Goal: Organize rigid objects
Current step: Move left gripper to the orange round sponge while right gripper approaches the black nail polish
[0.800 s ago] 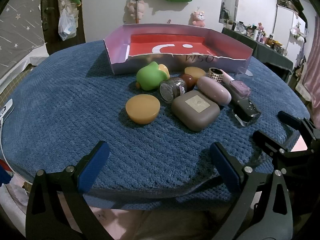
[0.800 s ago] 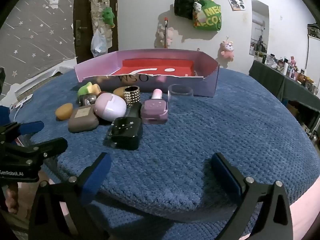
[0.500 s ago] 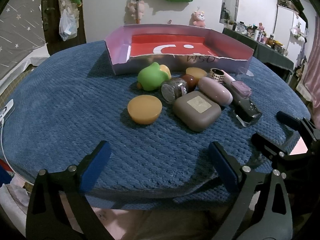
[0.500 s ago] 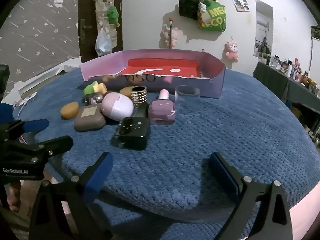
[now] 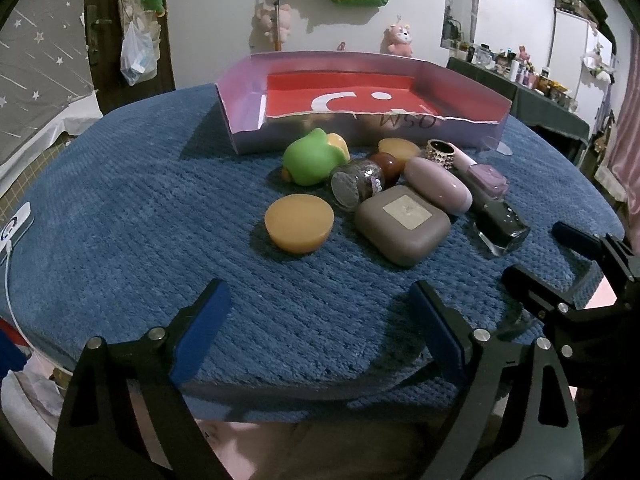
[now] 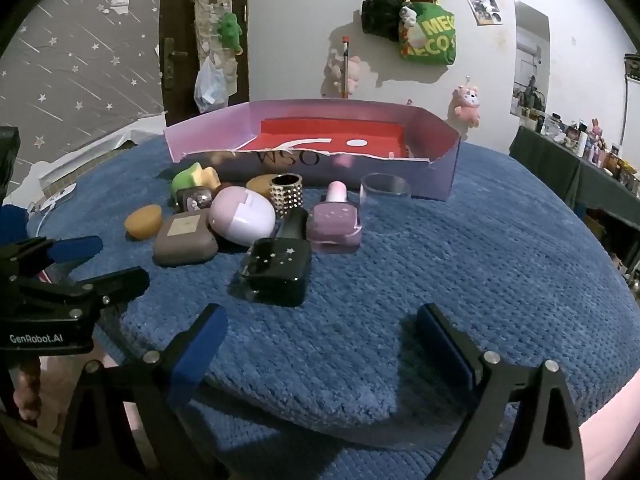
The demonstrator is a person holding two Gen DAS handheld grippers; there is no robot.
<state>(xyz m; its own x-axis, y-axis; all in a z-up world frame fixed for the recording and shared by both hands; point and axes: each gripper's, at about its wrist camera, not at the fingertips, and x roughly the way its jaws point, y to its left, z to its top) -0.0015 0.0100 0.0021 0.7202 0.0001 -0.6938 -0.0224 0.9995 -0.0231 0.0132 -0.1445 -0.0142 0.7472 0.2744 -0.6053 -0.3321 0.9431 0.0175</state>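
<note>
A cluster of small objects lies on the blue cloth in front of a shallow pink box with a red floor (image 5: 256, 120) (image 6: 440, 178): an orange puck (image 5: 299, 222) (image 6: 143, 221), a brown case (image 5: 402, 230) (image 6: 185, 238), a green toy (image 5: 312, 156), a lilac oval case (image 5: 438, 184) (image 6: 242, 215), a black bottle (image 5: 500, 222) (image 6: 280, 268), a purple bottle (image 6: 335, 222), a studded ring (image 6: 286, 194). My left gripper (image 5: 320, 332) is open and empty, near the table's front edge. My right gripper (image 6: 322, 350) is open and empty, just before the black bottle.
A clear glass cup (image 6: 385, 196) stands by the box's right corner. A small dark jar (image 5: 356, 182) and a second orange puck (image 5: 398, 148) sit in the cluster. The other gripper shows at each view's side (image 5: 560, 276) (image 6: 60, 276).
Both grippers have edged forward toward the cluster; the objects look slightly nearer. Both stay open and no object has moved.
</note>
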